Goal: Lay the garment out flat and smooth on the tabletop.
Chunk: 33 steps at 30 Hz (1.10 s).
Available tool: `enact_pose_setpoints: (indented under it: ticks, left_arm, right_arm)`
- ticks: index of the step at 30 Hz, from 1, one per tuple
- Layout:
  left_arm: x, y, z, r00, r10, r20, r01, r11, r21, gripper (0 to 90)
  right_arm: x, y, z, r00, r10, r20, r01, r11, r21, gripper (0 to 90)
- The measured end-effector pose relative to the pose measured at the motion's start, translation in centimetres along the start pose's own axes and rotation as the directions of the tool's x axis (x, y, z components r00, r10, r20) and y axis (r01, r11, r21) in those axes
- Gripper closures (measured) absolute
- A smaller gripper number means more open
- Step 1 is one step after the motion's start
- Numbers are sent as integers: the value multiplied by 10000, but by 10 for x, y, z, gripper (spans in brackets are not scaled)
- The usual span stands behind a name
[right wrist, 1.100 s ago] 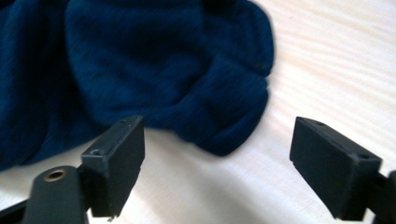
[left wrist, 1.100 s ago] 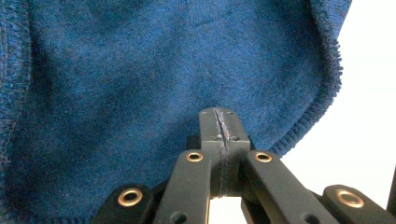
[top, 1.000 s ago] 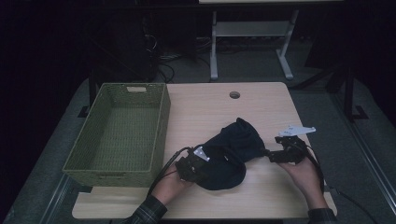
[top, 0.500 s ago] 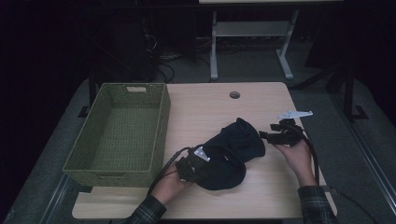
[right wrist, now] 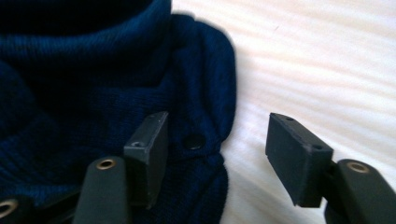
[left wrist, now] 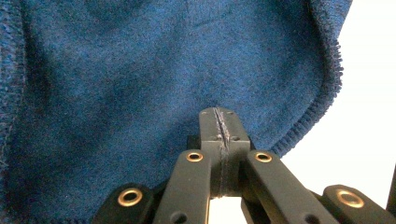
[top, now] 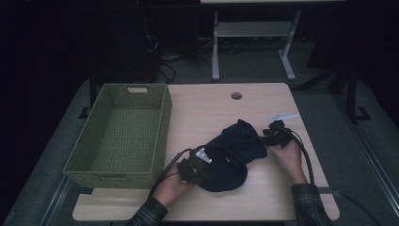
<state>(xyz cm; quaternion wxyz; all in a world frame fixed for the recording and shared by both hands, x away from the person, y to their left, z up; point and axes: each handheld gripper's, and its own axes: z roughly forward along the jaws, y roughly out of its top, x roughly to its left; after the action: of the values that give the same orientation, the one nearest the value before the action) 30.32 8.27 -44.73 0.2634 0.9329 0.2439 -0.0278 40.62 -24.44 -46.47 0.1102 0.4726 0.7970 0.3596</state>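
A dark blue garment [top: 233, 153] lies bunched on the surface [top: 211, 108], right of the basket [top: 120, 132]. The left claw [left wrist: 219, 126] is clamped, seemingly pinching cloth; the right claw [right wrist: 215, 154] gapes wide at the garment's right edge. Likely next: closing on that edge.

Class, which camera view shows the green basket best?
The high view: the whole green basket sits at the table's left, open and empty. The two gripper views show dark blue cloth and table instead.

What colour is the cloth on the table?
Dark blue fleecy cloth; clearest in the left gripper view.
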Motion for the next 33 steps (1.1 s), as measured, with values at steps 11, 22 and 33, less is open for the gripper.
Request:
enact_pose_setpoints:
  ticks: [11, 22, 33]
  left_arm:
    - [0, 0, 0, 10000, -9, -8, 9, 10000, 3, 899]
    - [-1, 0, 0, 10000, 2, -75, -1, 10000, 50, 899]
    - [-1, 0, 0, 9999, -89, -50, 89, 9999, -67, 899]
  right_arm:
    - [6, -3, 5, 9996, -198, -199, 202, 9996, 185, 658]
    - [9, -1, 2, 9997, -180, -139, 184, 9995, 250, 734]
    - [12, 32, -40, 9933, -888, 737, 897, 9959, -80, 748]
